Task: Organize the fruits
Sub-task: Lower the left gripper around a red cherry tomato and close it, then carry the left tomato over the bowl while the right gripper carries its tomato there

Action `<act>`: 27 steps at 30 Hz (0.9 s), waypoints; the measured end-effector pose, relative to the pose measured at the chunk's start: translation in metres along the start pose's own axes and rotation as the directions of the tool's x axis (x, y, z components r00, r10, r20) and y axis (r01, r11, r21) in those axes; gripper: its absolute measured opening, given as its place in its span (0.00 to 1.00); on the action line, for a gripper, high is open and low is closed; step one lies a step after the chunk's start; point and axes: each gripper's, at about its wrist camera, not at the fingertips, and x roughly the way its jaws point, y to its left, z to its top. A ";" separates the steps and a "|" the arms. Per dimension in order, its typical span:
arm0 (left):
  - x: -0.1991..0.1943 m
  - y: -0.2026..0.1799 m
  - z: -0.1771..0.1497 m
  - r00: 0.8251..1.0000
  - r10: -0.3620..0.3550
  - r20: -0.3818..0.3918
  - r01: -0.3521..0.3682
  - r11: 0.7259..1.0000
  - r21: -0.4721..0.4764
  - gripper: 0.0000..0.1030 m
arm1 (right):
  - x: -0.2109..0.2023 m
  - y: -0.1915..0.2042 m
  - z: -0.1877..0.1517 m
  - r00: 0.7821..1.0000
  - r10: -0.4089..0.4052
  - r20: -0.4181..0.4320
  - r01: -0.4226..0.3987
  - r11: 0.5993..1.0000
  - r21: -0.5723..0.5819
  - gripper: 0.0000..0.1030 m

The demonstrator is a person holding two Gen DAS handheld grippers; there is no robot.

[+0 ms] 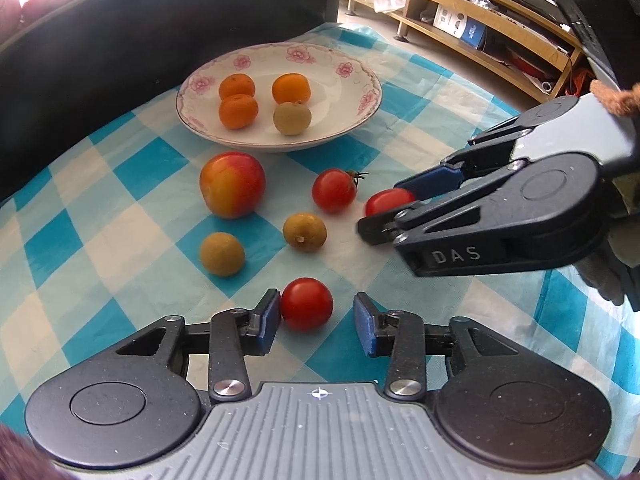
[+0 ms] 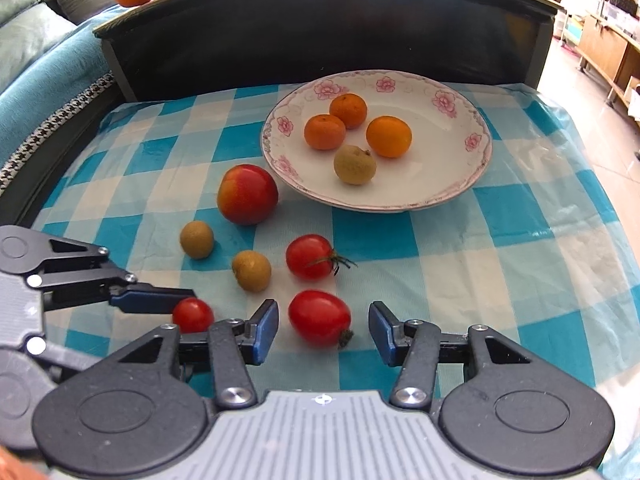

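Tomato (image 2: pixel 320 317) lies lengthwise across spread right jaws, stem end rightward; left jaws spread.

loose fruit crowds the cloth (image 2: pixel 460 264) before the plate (image 2: pixel 472 176); its right side lies bare.

1. The left gripper (image 1: pixel 316 322) stands open low over the checked cloth (image 1: pixel 120 240), with a cherry tomato (image 1: pixel 306 303) between its blue pads, against the left pad and clear of the right.
2. The right gripper (image 1: pixel 394 210) reaches in from the right around another tomato (image 1: pixel 386 201).
3. A flowered plate (image 1: pixel 352 92) holds three oranges (image 1: pixel 238 110) and a longan (image 1: pixel 292 118).
4. An apple (image 1: pixel 232 184), a stemmed tomato (image 1: pixel 334 191) and two longans (image 1: pixel 222 254) lie on the cloth.
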 end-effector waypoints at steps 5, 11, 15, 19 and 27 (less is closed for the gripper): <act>-0.001 -0.004 0.001 1.000 0.021 -0.010 -0.021 1.000 0.011 0.37 | -0.001 0.004 -0.002 0.999 -0.038 -0.016 0.037 0.999 -0.030 0.36; -0.006 -0.009 -0.005 1.000 0.016 -0.019 -0.016 1.000 0.009 0.35 | -0.017 0.004 -0.019 0.999 -0.028 -0.043 0.027 1.000 -0.014 0.35; -0.007 -0.012 -0.009 1.000 0.019 -0.018 -0.019 1.000 0.010 0.37 | -0.026 0.007 -0.033 0.997 -0.040 -0.067 0.039 0.999 -0.015 0.35; -0.007 -0.011 -0.009 1.000 0.026 -0.013 -0.026 1.000 -0.003 0.45 | -0.036 0.010 -0.045 0.996 -0.048 -0.080 0.046 0.999 -0.022 0.35; -0.001 -0.015 -0.002 0.999 0.035 0.005 -0.035 0.999 0.008 0.55 | -0.041 0.011 -0.055 0.995 -0.048 -0.085 0.045 0.998 -0.032 0.35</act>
